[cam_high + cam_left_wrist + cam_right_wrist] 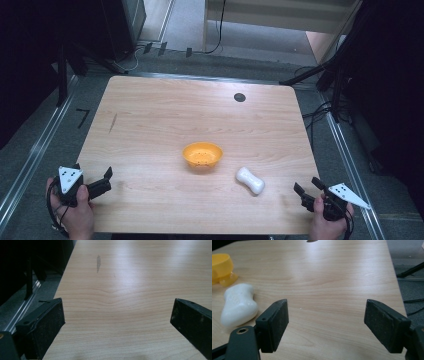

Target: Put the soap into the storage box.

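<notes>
High view: right gripper (306, 186) waited near white peanut-shaped object (250, 180), jaws apart, empty.
Left gripper (102, 181): wide, empty.
Next: likely reach, straddle the object.

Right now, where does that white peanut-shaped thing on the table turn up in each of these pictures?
High view: the white peanut-shaped thing lies right of centre, near the front edge, just right of the orange bowl.
Left gripper view: it is not in this picture.
Right gripper view: it sits at the left edge, beyond the left jaw, apart from it.
Shared landmark: the orange bowl, top left in the right gripper view, next to the white thing.
</notes>
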The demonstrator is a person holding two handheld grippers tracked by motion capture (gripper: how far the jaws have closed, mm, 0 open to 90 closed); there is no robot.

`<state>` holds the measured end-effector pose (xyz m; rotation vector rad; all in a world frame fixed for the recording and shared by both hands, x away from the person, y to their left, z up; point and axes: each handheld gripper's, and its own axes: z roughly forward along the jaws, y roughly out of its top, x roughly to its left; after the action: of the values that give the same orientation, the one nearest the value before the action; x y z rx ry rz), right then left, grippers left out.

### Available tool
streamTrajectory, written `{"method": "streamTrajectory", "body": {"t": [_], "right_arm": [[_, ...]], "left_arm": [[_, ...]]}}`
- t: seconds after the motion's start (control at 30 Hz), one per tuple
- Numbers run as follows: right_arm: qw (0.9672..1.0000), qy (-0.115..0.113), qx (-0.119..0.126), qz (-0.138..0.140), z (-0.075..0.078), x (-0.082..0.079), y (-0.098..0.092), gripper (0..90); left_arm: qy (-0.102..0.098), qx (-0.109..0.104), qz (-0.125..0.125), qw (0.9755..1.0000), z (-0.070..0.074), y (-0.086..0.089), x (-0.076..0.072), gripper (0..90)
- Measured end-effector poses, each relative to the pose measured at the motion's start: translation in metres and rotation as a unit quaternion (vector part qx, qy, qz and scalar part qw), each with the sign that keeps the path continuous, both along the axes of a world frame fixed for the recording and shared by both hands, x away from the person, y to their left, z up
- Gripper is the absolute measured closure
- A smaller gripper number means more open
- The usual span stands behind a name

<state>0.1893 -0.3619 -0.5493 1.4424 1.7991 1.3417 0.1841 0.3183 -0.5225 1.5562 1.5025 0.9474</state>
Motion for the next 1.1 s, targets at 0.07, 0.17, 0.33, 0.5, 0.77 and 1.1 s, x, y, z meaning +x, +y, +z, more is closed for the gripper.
{"method": "streamTrajectory", "body": {"t": [0.07,0.17,0.33,0.5,0.77,1.1], "right_arm": [[0.9999,0.005,-0.013,0.006,0.0,0.001,0.003,20.9],[0.9997,0.008,-0.019,0.011,0.0,0.001,0.004,20.9],[0.9981,0.036,-0.023,0.045,0.004,0.003,0.005,28.2],[0.9921,0.065,-0.068,0.083,0.012,0.008,0.017,27.7],[0.9753,0.093,-0.151,0.132,0.029,0.018,0.044,25.0],[0.9511,0.148,-0.192,0.192,0.039,0.038,0.07,20.9]], "left_arm": [[0.004,0.002,0.003,1.0,0.0,-0.001,0.001,0.0],[0.007,-0.003,0.006,1.0,0.0,0.0,0.002,0.0],[0.006,-0.006,0.005,1.0,0.0,0.001,0.002,0.0],[0.009,-0.008,-0.001,0.9999,0.0,0.001,0.003,0.0],[0.015,-0.007,-0.001,0.9999,0.0,0.001,0.004,0.0],[0.016,-0.008,-0.004,0.9998,0.0,0.0,0.004,0.0]]}}
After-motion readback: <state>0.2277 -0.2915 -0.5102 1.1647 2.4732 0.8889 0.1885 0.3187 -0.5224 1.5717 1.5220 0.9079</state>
